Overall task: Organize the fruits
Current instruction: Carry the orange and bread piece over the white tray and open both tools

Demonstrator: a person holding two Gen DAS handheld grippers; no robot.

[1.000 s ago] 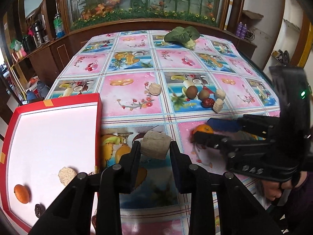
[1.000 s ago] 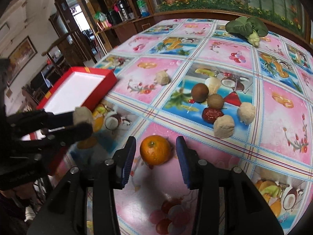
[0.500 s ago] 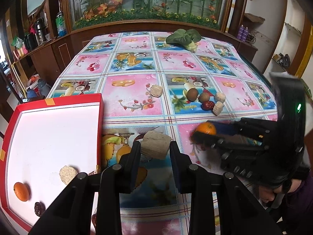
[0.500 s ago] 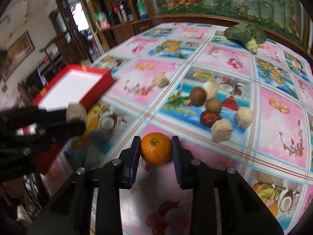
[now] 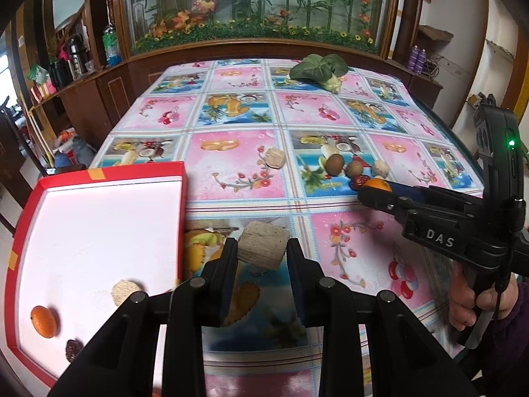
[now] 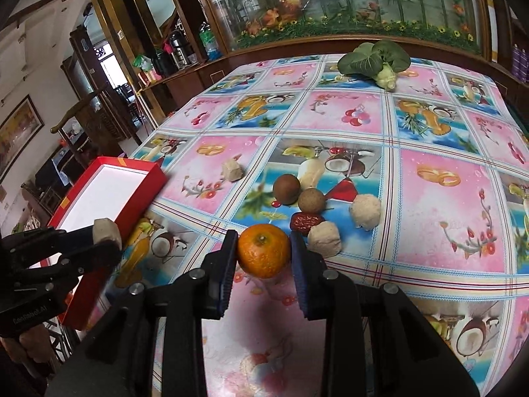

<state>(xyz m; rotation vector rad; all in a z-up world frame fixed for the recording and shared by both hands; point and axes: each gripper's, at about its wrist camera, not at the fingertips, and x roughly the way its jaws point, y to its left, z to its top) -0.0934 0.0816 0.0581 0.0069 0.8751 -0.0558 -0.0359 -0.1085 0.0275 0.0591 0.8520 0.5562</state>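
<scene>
In the left wrist view, the right tongs [image 5: 375, 192] hide most of the orange [image 5: 377, 184] and part of the date [image 5: 357, 182]. The box [image 5: 99, 178] runs off the lower left edge, and the dark fruit [image 5: 72, 349] inside is too small to identify. In the right wrist view, the left tongs [image 6: 105, 241] cover the box's near corner.

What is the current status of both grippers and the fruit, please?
Left gripper shut on beige chunk, beside red box. Right gripper shut on orange. Red date and other pieces close by; box path open.
</scene>
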